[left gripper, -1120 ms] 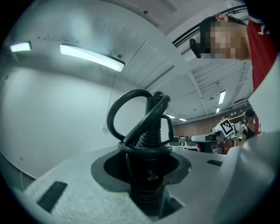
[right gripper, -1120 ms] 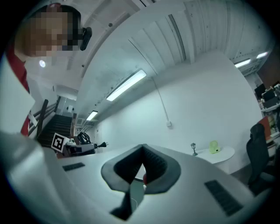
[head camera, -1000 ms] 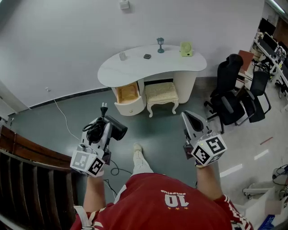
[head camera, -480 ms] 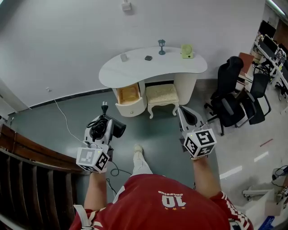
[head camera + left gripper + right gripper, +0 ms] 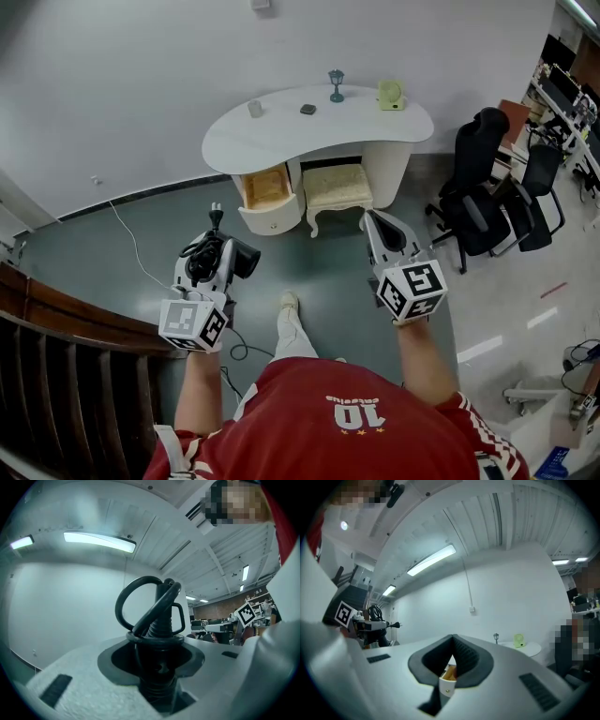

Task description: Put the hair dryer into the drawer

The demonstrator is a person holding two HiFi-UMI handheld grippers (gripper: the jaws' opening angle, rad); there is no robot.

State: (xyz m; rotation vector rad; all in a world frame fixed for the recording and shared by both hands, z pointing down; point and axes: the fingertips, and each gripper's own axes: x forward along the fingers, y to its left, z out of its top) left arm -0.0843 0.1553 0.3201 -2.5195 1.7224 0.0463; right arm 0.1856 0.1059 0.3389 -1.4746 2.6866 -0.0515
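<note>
**Dryer carried in the left gripper, drawer open and well ahead**

The left gripper (image 5: 217,249) is clamped on the hair dryer (image 5: 240,259). It grips low on the handle, so the dark barrel sticks out to the side. The cord (image 5: 143,604) sits looped on top of the gripper, probably so that it does not drag or snag on the way. In the left gripper view the ribbed base of the cord is seated between the pads. The plug (image 5: 216,215) pokes forward past the jaws.

The right gripper (image 5: 379,228) is held level with its jaws closed together and nothing between them. It is likely kept free to steady the drawer (image 5: 266,190) or push it shut. That drawer stands pulled out on the left side of the white desk (image 5: 319,133), beside a cushioned stool (image 5: 337,190). It is well apart from both grippers, across open floor, so the dryer is not yet near it.

Much cannot be made out:
- The gripper covers the dryer's handle.
- The back of the drawer runs under the desk top, so its depth is unclear.
- The small things on the desk are too small to name with confidence.
- A thin cable curls on the floor near the person's foot, and I cannot tell what it belongs to.
</note>
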